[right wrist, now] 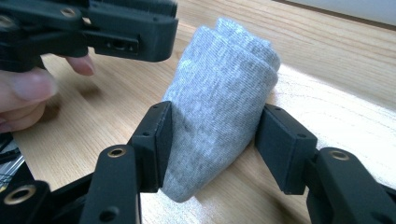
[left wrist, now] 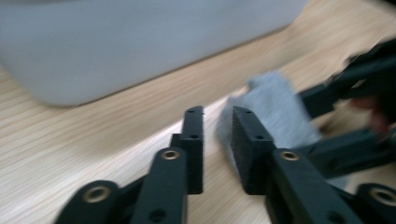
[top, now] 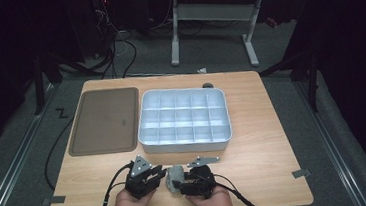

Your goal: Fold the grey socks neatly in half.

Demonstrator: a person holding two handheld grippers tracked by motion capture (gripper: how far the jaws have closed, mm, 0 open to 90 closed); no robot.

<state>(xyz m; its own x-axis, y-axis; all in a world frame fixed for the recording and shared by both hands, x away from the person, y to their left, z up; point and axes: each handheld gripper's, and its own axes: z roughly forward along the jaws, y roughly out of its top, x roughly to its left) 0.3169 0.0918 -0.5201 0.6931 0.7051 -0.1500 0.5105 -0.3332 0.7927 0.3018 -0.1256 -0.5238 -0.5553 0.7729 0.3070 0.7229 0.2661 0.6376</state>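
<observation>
right gripper (right wrist: 212, 135): clamped on folded grey sock (right wrist: 219, 102) | left gripper (left wrist: 217, 140): jaws narrowly apart, empty, beside sock | near table (top: 257, 167) edge

A plain grey knit sock (right wrist: 219, 98), a pale grey-white tray (top: 183, 118), a brown mat (top: 105, 121), light wood table (top: 269, 140).

Both grippers (top: 163, 177) (top: 178, 184) meet at a grey cloth (top: 175, 175).

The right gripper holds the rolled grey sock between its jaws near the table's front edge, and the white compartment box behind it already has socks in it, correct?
Not quite. The white compartment box is empty in the high view. The rest stands: the right gripper holds the rolled grey sock near the table's front edge.
</observation>
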